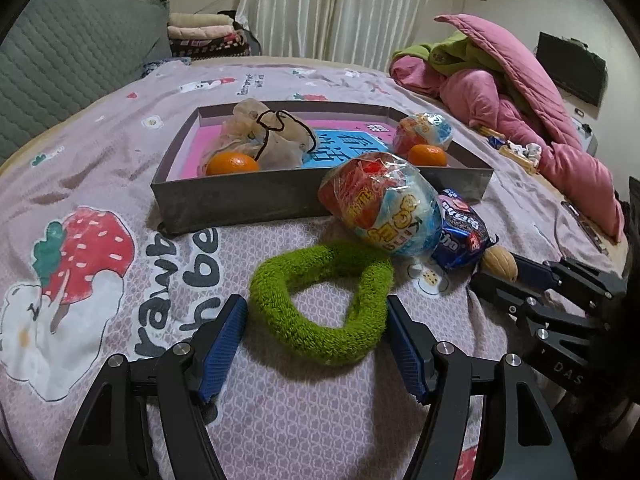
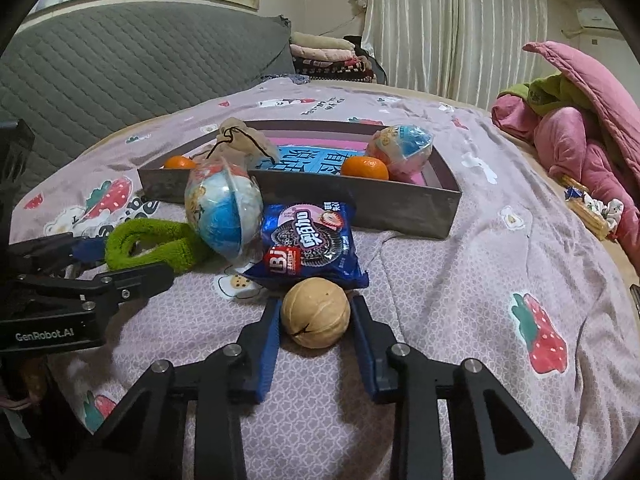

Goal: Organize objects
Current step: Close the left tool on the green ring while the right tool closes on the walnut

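Observation:
A tan walnut lies on the bedspread with my right gripper shut on it, a blue pad against each side. Just beyond it lie a blue Oreo packet and a plastic-wrapped ball toy. My left gripper is open, its fingers on either side of a green fuzzy ring lying flat and unsqueezed. Behind stands a shallow grey box holding two oranges, a beige drawstring pouch and a second wrapped ball.
A heap of pink and green quilts fills the right side of the bed, with small snack packets beside it. A grey quilted headboard cushion and folded blankets stand at the back left.

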{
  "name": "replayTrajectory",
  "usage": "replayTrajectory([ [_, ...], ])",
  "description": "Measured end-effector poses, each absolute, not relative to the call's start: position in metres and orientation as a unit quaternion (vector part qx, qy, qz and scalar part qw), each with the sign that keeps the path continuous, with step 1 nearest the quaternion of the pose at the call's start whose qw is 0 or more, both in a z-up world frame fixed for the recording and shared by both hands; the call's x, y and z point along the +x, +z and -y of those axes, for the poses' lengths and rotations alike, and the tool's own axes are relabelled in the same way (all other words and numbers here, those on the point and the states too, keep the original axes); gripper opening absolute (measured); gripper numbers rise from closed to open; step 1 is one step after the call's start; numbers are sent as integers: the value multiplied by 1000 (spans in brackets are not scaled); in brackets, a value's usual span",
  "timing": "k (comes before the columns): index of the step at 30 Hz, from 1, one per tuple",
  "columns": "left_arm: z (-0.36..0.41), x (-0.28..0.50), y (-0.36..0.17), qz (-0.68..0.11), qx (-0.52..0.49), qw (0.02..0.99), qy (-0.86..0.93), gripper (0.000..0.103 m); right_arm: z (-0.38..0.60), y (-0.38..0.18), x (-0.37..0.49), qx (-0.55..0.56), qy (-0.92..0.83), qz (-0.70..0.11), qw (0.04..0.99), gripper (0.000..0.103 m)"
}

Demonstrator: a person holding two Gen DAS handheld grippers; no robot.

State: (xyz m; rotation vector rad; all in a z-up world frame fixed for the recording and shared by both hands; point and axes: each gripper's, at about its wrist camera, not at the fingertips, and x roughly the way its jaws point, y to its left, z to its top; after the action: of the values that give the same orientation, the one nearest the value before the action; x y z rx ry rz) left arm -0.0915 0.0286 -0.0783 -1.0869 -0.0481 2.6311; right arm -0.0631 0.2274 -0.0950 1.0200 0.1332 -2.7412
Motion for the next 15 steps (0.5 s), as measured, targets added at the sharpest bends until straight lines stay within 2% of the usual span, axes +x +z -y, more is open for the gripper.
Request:
replayTrajectory([
  [6,-27,-101,-80,34,-381,159,910,71,-228,-94,-62,344,-932,-46,108,34],
  [8,-27,-102,-80,36,-381,165,909,64,-229,-94,-62,344,-932,-45,108,34],
  [11,-28,-103,-79,40,-382,172,907,49,-229,-94,-62,343,-932,-45,108,34],
  [13,-28,-103,-79,41,-384,177,905,32,-229,-93,-62,342,-933,-45,108,34],
  [15,-28,-102,-78,46,-387,186,902,25,-229,-94,-62,342,-932,-45,107,34],
])
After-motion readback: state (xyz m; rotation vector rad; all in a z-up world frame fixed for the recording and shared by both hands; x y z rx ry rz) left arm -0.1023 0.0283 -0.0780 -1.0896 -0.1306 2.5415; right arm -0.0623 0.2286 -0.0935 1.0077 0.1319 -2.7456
